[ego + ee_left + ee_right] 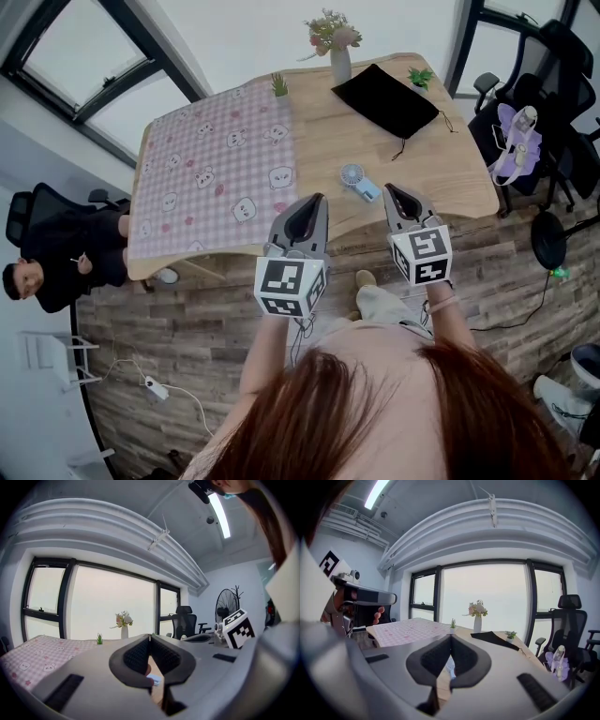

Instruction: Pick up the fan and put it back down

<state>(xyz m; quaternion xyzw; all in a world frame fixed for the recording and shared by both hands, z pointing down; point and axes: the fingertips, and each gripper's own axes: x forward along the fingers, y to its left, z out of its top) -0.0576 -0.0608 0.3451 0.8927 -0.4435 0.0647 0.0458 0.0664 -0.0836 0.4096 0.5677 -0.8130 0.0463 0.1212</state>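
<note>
Fan lying loose on tabletop, both tongs shut and empty

Fan (357, 179) is lying flat on the bare wood of the tabletop (469, 178), close to its near edge. Its round grille is pointing toward the far left and its pale blue handle toward the near right. Nothing is touching it.

In the head view it is sitting beyond the tips of both tongs, in the gap between them. The left tongs (314, 204) are hovering near it on its near-left side. The right tongs (396, 194) are hovering just beside it on its near-right side.

In the left gripper view the left tongs (150, 637) are showing their jaws pressed together at the tips with nothing between them. A pale bit of the fan (154, 680) is peeking through the opening below the pads. The right gripper view is showing the same: the right tongs (450, 637) are closed on nothing, and the fan (450, 666) is showing low in the opening.

A pink checked cloth (216, 178) is covering the tabletop's left part, beside the fan. Farther back, a black pouch (386, 98) is lying flat and a vase of flowers (339, 52) is standing upright. A person (56, 258) is sitting off the tabletop's left end.
</note>
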